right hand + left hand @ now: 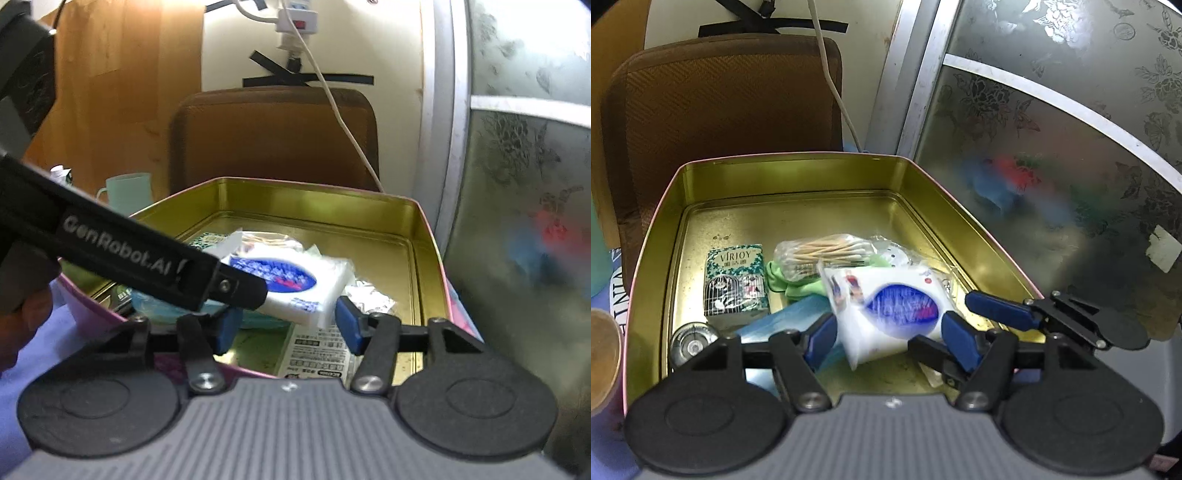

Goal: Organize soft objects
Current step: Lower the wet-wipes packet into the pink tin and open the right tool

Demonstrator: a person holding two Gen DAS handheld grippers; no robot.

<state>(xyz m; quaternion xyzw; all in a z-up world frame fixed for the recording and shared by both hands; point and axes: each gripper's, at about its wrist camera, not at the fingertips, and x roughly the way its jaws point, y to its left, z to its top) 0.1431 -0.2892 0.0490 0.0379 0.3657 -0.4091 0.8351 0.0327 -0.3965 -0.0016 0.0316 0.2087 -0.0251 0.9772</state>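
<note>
we have two fisheye views, each riding on a gripper and looking forward along its fingers, tilted down. the left wrist view sits close over the near edge of the open tin (657, 236), facing the brown cushion (720, 107) and wall. the right wrist view sits a little further back, facing the same way. both share the tin, the white packet (886, 306), the cushion and the frosted panel (1052, 147).

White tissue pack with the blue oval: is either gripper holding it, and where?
Cannot tell: the white tissue pack has its near end between the left gripper fingers, but pad contact is unclear. The right gripper holds nothing.
</note>
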